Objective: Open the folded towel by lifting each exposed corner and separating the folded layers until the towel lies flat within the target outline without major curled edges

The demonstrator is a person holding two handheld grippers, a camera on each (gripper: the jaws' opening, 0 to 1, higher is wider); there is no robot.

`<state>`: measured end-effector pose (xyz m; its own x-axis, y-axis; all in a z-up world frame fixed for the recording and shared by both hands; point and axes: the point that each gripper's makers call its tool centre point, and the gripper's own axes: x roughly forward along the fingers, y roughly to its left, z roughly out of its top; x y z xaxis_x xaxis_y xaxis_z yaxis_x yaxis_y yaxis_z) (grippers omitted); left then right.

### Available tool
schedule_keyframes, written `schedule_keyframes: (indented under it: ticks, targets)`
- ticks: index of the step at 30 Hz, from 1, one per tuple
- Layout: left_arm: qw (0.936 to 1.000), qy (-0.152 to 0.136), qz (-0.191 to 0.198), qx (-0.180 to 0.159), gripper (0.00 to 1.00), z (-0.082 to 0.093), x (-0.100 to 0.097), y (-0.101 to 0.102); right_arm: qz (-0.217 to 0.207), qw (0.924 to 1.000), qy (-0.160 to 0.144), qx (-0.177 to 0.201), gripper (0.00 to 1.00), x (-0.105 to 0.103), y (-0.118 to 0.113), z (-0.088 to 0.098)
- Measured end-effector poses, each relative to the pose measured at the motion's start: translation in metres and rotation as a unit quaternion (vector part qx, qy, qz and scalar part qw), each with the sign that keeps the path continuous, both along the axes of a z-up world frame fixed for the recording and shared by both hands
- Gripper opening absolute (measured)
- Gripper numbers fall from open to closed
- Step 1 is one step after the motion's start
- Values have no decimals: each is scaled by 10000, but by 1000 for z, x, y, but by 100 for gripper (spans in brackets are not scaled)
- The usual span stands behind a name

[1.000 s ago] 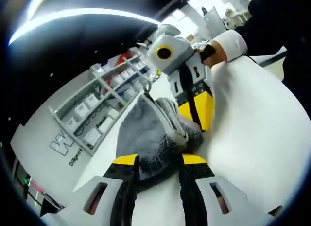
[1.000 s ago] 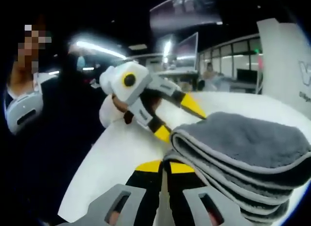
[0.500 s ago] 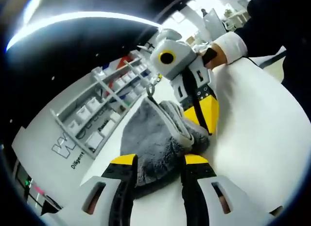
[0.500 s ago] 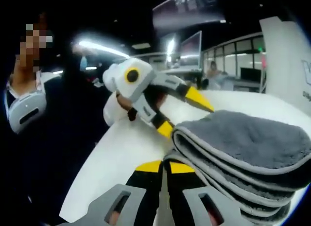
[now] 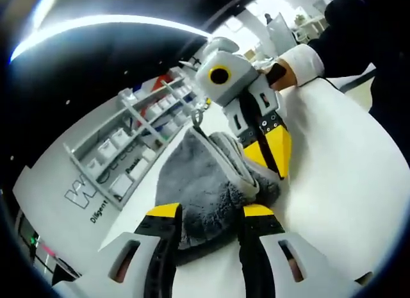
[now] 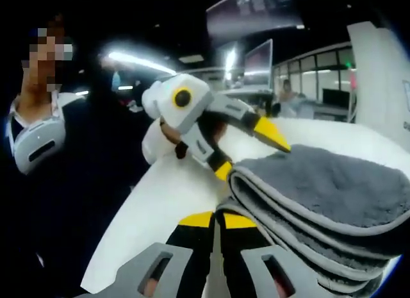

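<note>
The grey folded towel (image 5: 208, 182) lies on the white counter (image 5: 333, 182), its stacked layers (image 6: 320, 215) showing at one side. The left gripper (image 5: 208, 211) has its jaws released around the near edge of the towel. The right gripper (image 6: 218, 220) holds its jaws clenched together beside the lowest layers; I cannot tell if cloth is between them.

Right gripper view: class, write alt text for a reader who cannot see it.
A folded grey towel lies on a white table, its stacked layers facing the camera. The right hand-held gripper has its yellow-tipped jaws together at the lowest fold. The left hand-held gripper straddles the towel's far top edge.
</note>
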<state>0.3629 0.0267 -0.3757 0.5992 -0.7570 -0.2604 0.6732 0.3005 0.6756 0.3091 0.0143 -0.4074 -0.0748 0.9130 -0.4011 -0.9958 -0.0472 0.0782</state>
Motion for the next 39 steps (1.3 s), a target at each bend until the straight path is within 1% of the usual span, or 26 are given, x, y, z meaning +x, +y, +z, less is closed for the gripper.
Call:
schedule_keyframes:
  ticks: [5, 9, 11, 12, 14, 17, 21, 23, 28, 30, 36, 37, 38, 39]
  targets:
    - [10000, -48, -48, -27, 32, 1, -2, -3, 95, 9999, 55, -41, 0, -5, 0, -3]
    - [9999, -29, -96, -52, 30, 1, -4, -5, 184, 9998, 108, -57, 0, -8, 1, -3]
    - [9999, -77, -117, -37, 30, 2, -5, -6, 222, 9997, 112, -64, 0, -10, 1, -4]
    - [9999, -89, -109, -45, 28, 2, -5, -6, 229, 9997, 87, -66, 0, -11, 1, -4]
    - [9999, 7, -68, -99, 25, 2, -5, -6, 230, 9997, 75, -67, 0, -12, 2, -4]
    - [9999, -48, -26, -130, 21, 5, -4, -4, 233, 9997, 64, -72, 0, -14, 2, -5]
    - [9996, -30, -8, -281, 16, 10, -4, -4, 247, 9997, 10, -92, 0, -15, 2, -6]
    - [9994, 85, 19, -347, 13, 9, -5, -4, 248, 9996, -72, -115, 0, -15, 2, -5]
    - [9987, 101, 145, -488, 11, 12, -2, -1, 236, 9996, -48, -132, 0, -13, 0, -6]
    - [9975, 193, 234, -643, 11, 15, 1, 2, 229, 9996, -21, -135, 0, -13, 0, -6]
    - [9951, 294, 419, -844, 10, 19, 5, 6, 216, 9997, 12, -151, 0, -11, -1, -6]
    - [9946, 296, 472, -870, 10, 20, 5, 6, 216, 9997, 5, -149, 0, -10, -2, -5]
    - [9939, 166, 569, -926, 9, 25, 8, 9, 212, 9997, 29, -146, 0, -9, -3, -5]
    - [9932, 149, 582, -992, 9, 28, 8, 9, 205, 9996, 88, -149, 0, -8, -4, -5]
